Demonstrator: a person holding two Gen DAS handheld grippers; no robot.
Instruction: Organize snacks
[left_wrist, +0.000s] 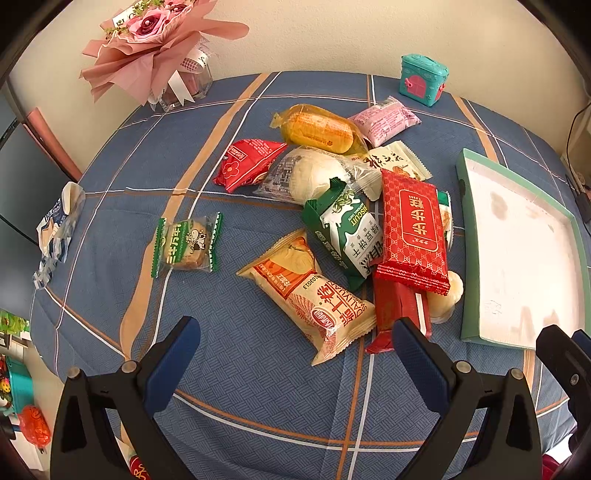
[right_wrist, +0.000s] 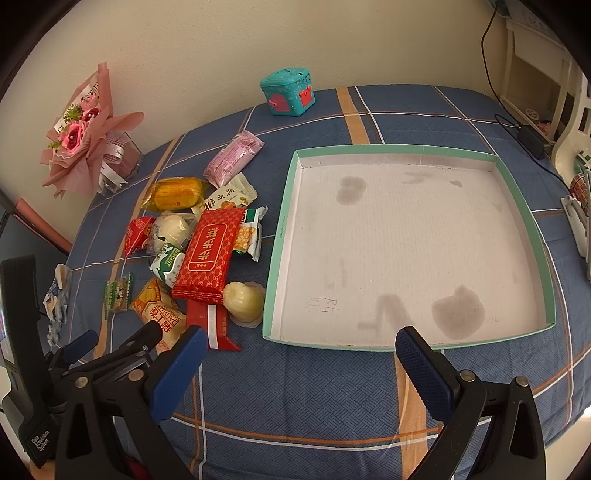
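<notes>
Your left gripper (left_wrist: 295, 350) and right gripper (right_wrist: 301, 360) both gape wide, empty, above the blue plaid tablecloth (right_wrist: 295, 398), near the shallow green-rimmed cardboard tray (right_wrist: 402, 149).

Bright, even light; sharp, fisheye-warped, dark-cornered frames

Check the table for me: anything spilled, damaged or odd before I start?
The tray floor has dark stains and pen scribbles. A torn blue-white wrapper lies apart at the table's left edge. Snacks sit heaped, nothing spilled.
</notes>
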